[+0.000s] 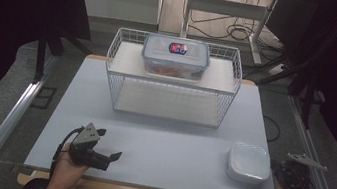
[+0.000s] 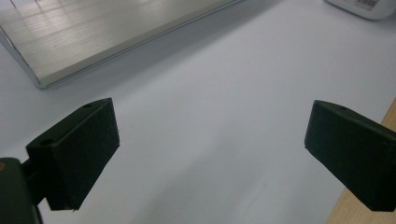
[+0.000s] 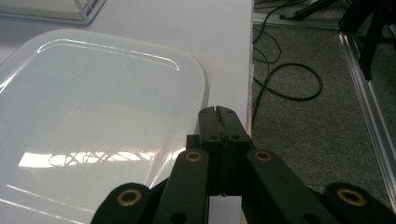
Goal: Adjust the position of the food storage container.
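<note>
Two grippers sit at the bottom of the high view. The left gripper (image 1: 105, 158), low and left of centre, has its jaws spread wide over the bare table (image 1: 160, 138), holding nothing. The right gripper (image 3: 218, 114), at the lower right, has its jaws pressed together at the table's edge, just beside the rim of the white lid (image 3: 93, 116), gripping nothing. A lidded container (image 1: 175, 56) rests atop the wire rack (image 1: 119, 74) at upper centre.

Overhead forward view; two close gripper-mounted tabletop (image 1: 159, 143) views
</note>
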### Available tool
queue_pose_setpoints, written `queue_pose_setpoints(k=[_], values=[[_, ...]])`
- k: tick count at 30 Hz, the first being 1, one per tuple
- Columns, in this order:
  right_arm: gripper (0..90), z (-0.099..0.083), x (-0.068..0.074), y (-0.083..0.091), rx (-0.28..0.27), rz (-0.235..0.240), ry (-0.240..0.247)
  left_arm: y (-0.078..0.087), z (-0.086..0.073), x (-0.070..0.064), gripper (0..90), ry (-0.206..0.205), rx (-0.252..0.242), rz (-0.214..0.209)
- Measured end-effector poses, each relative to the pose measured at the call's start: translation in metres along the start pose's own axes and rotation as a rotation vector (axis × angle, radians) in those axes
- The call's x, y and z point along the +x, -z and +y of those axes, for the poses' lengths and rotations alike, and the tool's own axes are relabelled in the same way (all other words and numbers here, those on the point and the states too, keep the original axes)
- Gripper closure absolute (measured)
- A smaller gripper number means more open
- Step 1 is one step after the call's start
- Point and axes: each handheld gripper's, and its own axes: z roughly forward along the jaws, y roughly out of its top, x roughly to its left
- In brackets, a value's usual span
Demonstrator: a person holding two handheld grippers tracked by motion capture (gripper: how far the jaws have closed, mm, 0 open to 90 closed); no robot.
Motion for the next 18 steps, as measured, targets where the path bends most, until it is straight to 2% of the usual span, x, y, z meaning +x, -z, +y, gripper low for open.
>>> queue_pose_setpoints(k=[1, 3, 5, 7, 8, 10, 13, 18], values=[[89.4, -0.001, 0.0, 0.001, -0.007, 0.007, -0.014, 0.0, 0.001, 0.002, 2.7, 0.004, -0.008, 0.002], [89.4, 0.0, -0.001, -0.001, -0.002, 0.013, -0.031, 0.001, 0.003, 0.005, 3.0, 0.014, -0.021, -0.021], [89.4, 0.0, 0.001, -0.003, 0.006, 0.019, -0.041, 0.003, 0.001, 0.008, 3.5, 0.039, -0.028, -0.018], [89.4, 0.001, 0.005, -0.004, 0.011, 0.066, -0.038, 0.003, 0.001, 0.011, 3.6, 0.063, -0.037, -0.036], [89.4, 0.002, 0.008, -0.004, 0.016, 0.071, -0.034, 0.003, 0.001, 0.012, 3.7, 0.067, -0.04, -0.038], [89.4, 0.004, 0.017, -0.005, 0.016, 0.076, -0.013, 0.003, 0.001, 0.011, 3.9, 0.057, -0.034, -0.029], [89.4, 0.006, 0.029, -0.007, 0.012, 0.119, 0.012, 0.002, 0.001, 0.01, 3.9, 0.05, -0.032, -0.021], [89.3, 0.007, 0.046, -0.015, 0.03, 0.167, 0.046, -0.003, -0.001, 0.007, 3.8, 0.029, 0.011, -0.01]])
